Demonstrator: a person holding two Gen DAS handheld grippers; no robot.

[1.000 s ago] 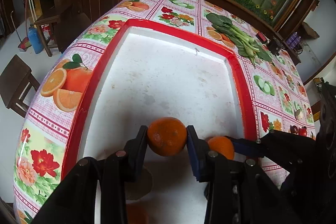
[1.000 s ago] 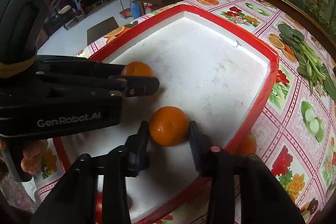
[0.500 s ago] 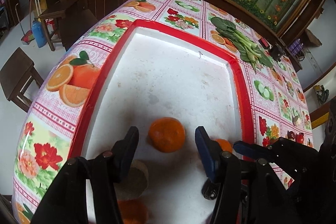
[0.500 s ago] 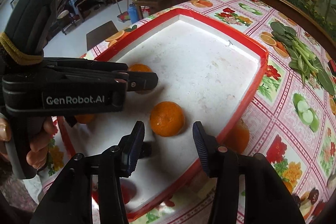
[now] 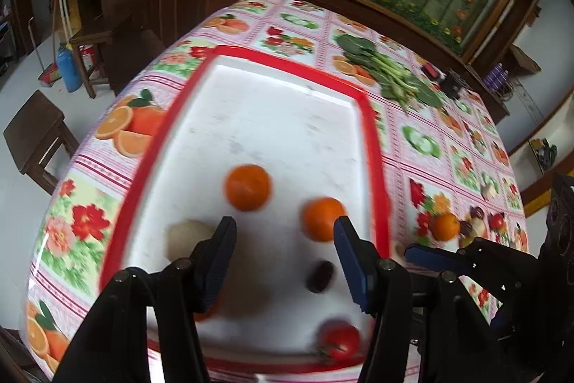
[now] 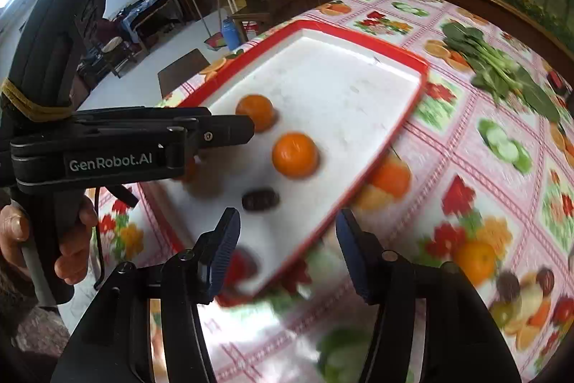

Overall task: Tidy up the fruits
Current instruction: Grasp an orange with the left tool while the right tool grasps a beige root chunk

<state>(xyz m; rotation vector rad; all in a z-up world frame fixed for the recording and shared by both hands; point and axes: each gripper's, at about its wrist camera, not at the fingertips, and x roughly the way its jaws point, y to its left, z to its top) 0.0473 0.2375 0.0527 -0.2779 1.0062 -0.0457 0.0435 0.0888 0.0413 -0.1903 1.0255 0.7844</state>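
A red-rimmed white tray [image 5: 371, 146] lies on the flowered tablecloth. Two oranges rest on it side by side: one [image 5: 247, 187] just beyond my left gripper [image 5: 285, 250], the other [image 5: 323, 219] by its right fingertip. The left gripper stands open with nothing between its fingers. A pale fruit [image 5: 186, 236], a dark date [image 5: 319, 271] and a tomato [image 5: 339, 341] lie nearer. In the right wrist view both oranges [image 6: 256, 112] [image 6: 295, 155] and the date [image 6: 260, 199] show on the tray [image 6: 401, 117]. My right gripper [image 6: 288, 239] hovers over the tray's near corner, jaws opening and empty.
Leafy greens [image 5: 387, 78] lie on the cloth beyond the tray's far right corner. The tablecloth carries printed fruit that looks real. A hand [image 6: 71, 239] holds the left gripper's handle at the left. Dark wooden stools [image 5: 36, 135] stand off the table's left edge.
Both grippers have opened, let go of their oranges, and drawn back and upward. The two oranges now sit free on the tray; more fruit at the near end has come into view.
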